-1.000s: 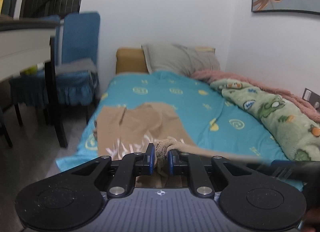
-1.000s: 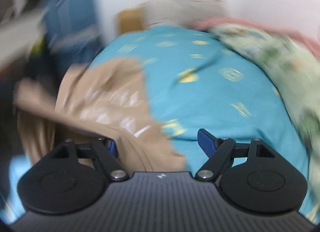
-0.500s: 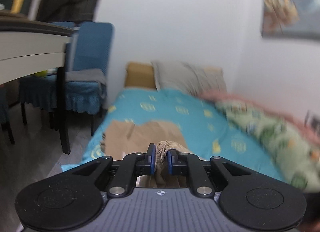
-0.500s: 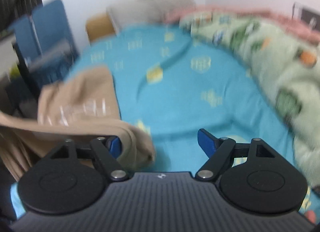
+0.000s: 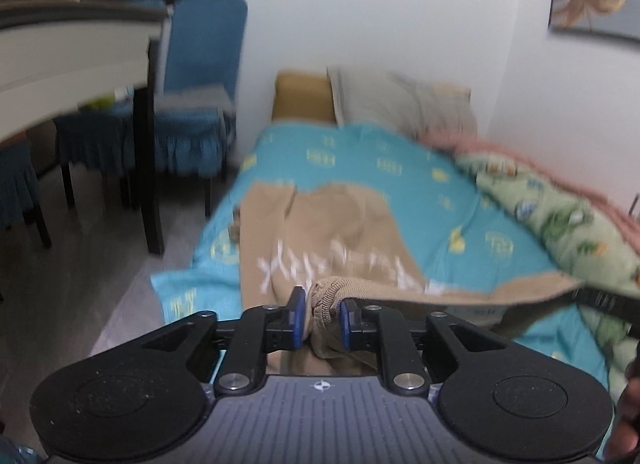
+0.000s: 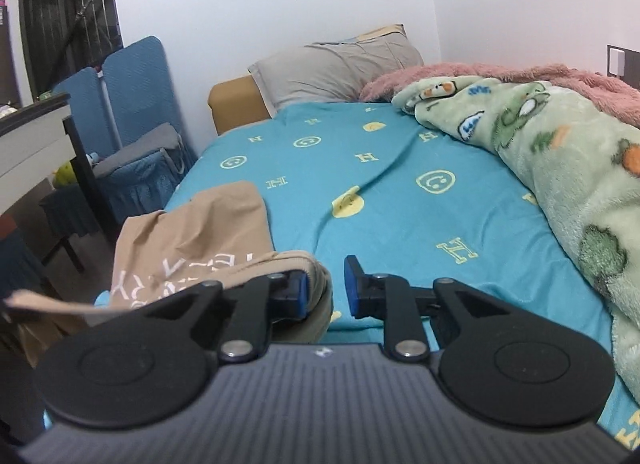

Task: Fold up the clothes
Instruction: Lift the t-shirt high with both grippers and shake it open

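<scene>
A tan cotton garment with white lettering lies partly spread at the near left edge of a bed in a turquoise patterned sheet, its ribbed hem lifted. The left gripper pinches that hem; the right gripper stands open, the hem against its left finger. Judged mid-fold: the next move calls for laying the raised edge over squarely

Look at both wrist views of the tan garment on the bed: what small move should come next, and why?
Probably close the right gripper on the ribbed hem. Its jaws stand apart, with the tan garment bunched against only the left finger. The left gripper is already clamped on the hem, so a second grip would let both lift the edge for folding.
</scene>
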Tool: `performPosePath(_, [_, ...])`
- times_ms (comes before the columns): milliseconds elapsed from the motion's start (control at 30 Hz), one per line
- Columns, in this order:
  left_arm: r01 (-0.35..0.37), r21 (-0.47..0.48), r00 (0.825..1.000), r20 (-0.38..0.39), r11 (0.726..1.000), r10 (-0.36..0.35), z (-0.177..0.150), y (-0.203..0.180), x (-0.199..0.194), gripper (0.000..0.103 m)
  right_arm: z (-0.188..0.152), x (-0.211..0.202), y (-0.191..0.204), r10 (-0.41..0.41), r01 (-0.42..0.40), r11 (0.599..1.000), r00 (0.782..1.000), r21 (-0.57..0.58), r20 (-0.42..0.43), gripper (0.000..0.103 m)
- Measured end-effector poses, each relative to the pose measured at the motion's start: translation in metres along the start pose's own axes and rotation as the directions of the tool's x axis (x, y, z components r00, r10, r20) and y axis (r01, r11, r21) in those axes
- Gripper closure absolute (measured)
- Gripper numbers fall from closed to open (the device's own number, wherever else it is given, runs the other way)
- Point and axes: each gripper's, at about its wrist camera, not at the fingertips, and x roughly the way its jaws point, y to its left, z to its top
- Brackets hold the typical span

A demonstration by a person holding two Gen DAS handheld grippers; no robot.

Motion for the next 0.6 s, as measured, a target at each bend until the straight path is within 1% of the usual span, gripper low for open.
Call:
performPosePath(33, [0.002,0.005,1.0,-0.026,1.0,-0.001,-0.002,0.0,0.005,0.077,0.001,0.0,0.0,0.002,-0.002,1.0,1.0,0.005,0.001,0.081])
performPosePath(100, [0.005,0.015,0.997,-0.077,1.0,-0.004,-0.006,-0.001,0.014,0.07,0.003,0.0,-0.001,0.005,-0.005,1.0,1.0,0.015,0.004,0.081])
performPosePath(133, [0.007,0.019,0.995,-0.103,1.0,-0.005,-0.008,-0.002,0.019,0.062,0.002,-0.001,-0.001,0.006,-0.006,1.0,1.0,0.017,0.006,0.081])
performPosePath(167, [0.009,0.024,0.992,-0.129,1.0,-0.006,-0.01,-0.002,0.024,0.059,0.002,-0.003,-0.002,0.007,-0.007,1.0,1.0,0.017,0.009,0.081])
performPosePath(233, [0.005,0.037,0.984,-0.177,0.999,0.002,-0.013,-0.004,0.034,0.058,0.002,-0.006,-0.002,0.012,-0.012,1.0,1.0,0.023,0.022,0.081])
performPosePath(333, [-0.049,0.054,0.976,-0.21,0.997,0.059,-0.015,-0.008,0.048,0.058,0.002,-0.009,0.0,0.021,-0.023,0.999,0.999,0.024,0.045,0.08])
performPosePath(400, [-0.083,0.042,0.976,-0.196,0.996,0.09,-0.014,-0.006,0.049,0.056,0.002,-0.009,0.001,0.02,-0.021,1.0,0.998,0.018,0.054,0.08])
performPosePath(467, [-0.09,0.008,0.984,-0.154,0.996,0.09,-0.011,-0.001,0.042,0.057,0.002,-0.009,0.001,0.017,-0.018,1.0,0.998,0.016,0.061,0.079])
performPosePath(533, [-0.071,-0.037,0.993,-0.096,0.997,0.068,-0.006,0.003,0.031,0.055,0.003,-0.01,-0.001,0.02,-0.023,0.999,0.997,0.031,0.068,0.079])
performPosePath(567, [-0.056,-0.061,0.997,-0.063,0.997,0.052,-0.003,0.006,0.025,0.053,0.004,-0.012,-0.002,0.024,-0.028,0.999,0.997,0.04,0.078,0.079])
performPosePath(600, [-0.042,-0.076,0.998,-0.046,0.996,0.038,-0.002,0.007,0.023,0.051,0.004,-0.013,-0.004,0.029,-0.033,0.998,0.996,0.048,0.089,0.079])
